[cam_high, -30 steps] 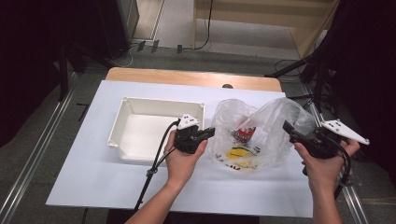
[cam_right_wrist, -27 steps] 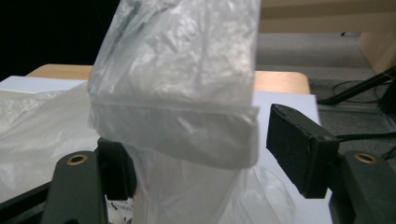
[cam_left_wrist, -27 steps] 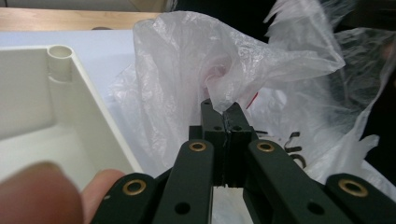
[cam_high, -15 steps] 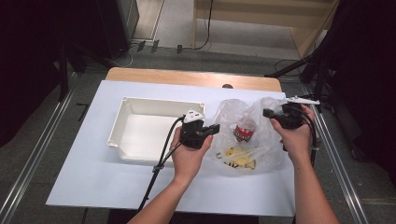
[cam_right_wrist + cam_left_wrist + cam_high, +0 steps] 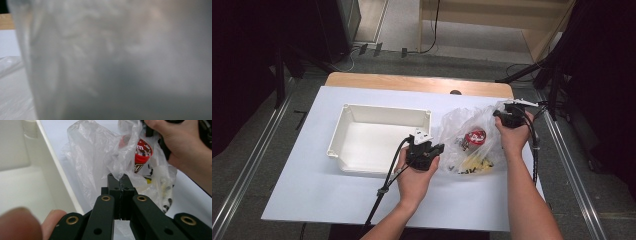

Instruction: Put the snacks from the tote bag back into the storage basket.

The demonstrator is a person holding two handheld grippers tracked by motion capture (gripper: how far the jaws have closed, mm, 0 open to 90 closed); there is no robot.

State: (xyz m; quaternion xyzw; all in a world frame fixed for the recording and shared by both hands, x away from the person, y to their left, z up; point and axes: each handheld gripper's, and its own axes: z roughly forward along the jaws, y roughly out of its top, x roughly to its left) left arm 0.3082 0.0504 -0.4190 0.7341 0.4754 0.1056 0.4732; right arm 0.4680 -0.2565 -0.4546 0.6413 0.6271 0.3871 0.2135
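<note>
Gripper in the left hand is clenched on a fold of the clear plastic bag at its near left edge, while the right gripper has just closed at the bag's far right edge, apparently pinching the plastic, though film blurs its own view. Ordered by size: the white desk, the empty white tray left of the bag, then the red candy pack and yellow item inside. Opening the bag seems underway; next, pull both edges apart.
</note>
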